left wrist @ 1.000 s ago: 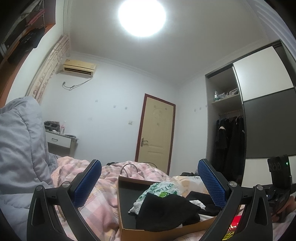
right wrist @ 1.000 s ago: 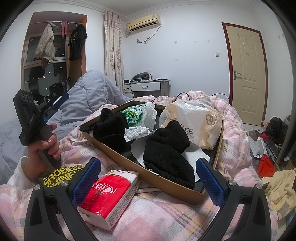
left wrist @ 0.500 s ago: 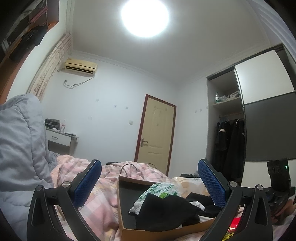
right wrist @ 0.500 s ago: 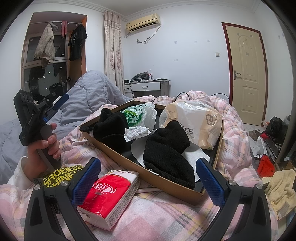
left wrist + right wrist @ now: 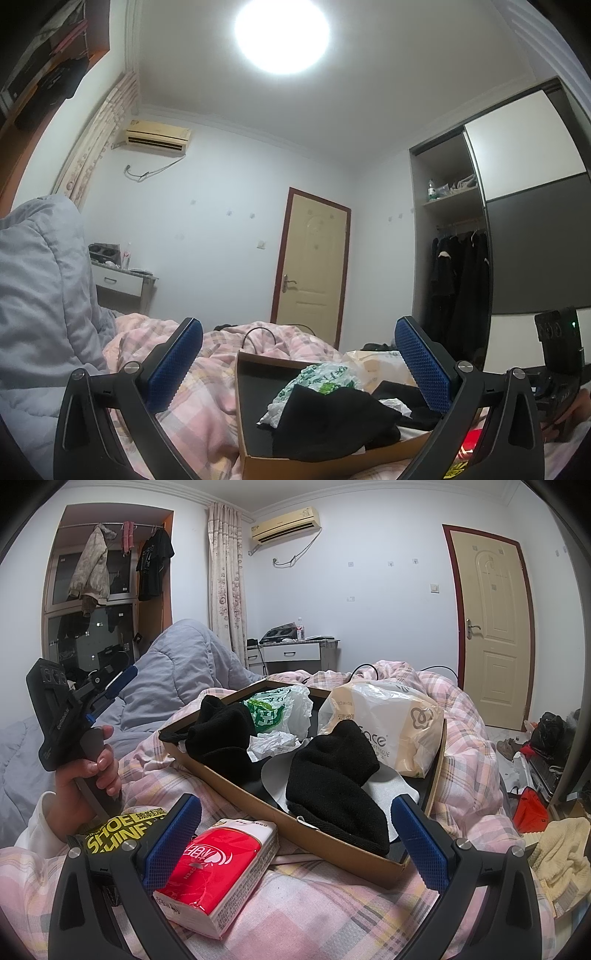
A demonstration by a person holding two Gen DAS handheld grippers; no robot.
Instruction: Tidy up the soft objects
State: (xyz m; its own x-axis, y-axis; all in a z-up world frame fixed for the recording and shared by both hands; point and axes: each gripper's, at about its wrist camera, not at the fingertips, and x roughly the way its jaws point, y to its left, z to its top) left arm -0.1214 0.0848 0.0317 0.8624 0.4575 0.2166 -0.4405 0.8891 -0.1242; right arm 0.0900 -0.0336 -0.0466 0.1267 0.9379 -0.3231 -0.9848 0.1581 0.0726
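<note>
Bed: pink plaid quilt (image 5: 332, 915) covers the work surface; soft and uneven, so anything pressed on will sink.
Box: shallow brown cardboard box with black lining (image 5: 295, 827) lies on the quilt, roughly central in the right wrist view; it seems the collection point.
Box contents: beige plastic tissue bag (image 5: 399, 723) at the far right end; green-printed white plastic bag (image 5: 277, 709) at the far left end; two black knitted fabric pieces, one at left (image 5: 221, 734), one nearer (image 5: 332, 786), the nearer lying on a white sheet.
Loose item: red-and-white soft tissue pack (image 5: 218, 871) lies on the quilt outside the box, just before its near wall, beside a yellow-lettered black packet (image 5: 125, 830).
Right gripper (image 5: 295, 849): jaws spread wide, holding nothing; the tissue pack sits against the left pad.
Left gripper (image 5: 295, 362): jaws spread wide, empty, raised and aimed across the box toward the door; held in a hand (image 5: 85, 779).
Step, judged: pick up the tissue pack.
Technique: shift the right gripper leftward to centre the pack, straddle its short width, close gently since it will compress, lift clear of the box wall before moving over.
</note>
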